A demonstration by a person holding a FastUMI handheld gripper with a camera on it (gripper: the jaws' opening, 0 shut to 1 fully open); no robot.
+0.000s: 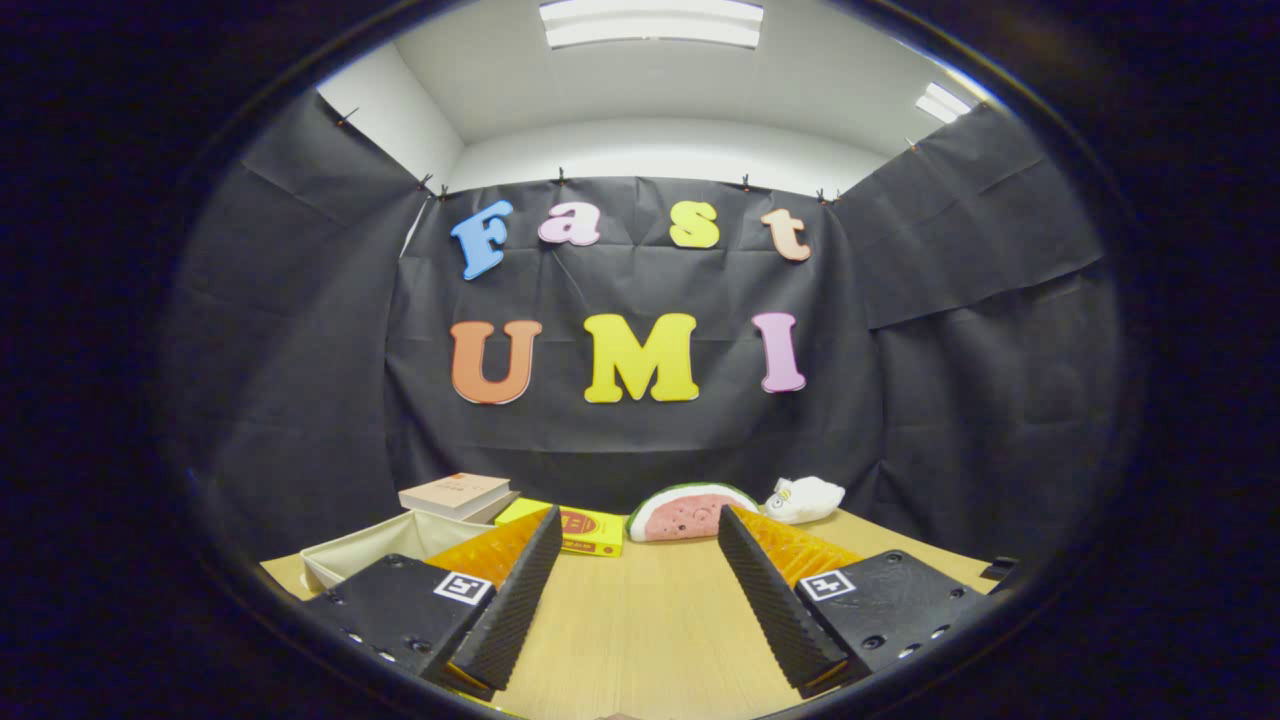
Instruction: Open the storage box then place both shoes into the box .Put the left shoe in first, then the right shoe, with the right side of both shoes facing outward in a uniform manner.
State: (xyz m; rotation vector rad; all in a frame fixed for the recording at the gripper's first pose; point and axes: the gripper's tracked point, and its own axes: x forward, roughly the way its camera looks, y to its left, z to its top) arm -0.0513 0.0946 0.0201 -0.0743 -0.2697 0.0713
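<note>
My gripper is open above a wooden table, with nothing between its fingers. To the left, beyond the left finger, stands a beige fabric storage box with its top open; the finger hides part of it. A flat beige lid or book-like slab lies tilted at the box's far side.
A yellow flat box lies just ahead of the fingers. A watermelon-slice toy and a white plush toy sit at the table's far edge against the black cloth wall.
</note>
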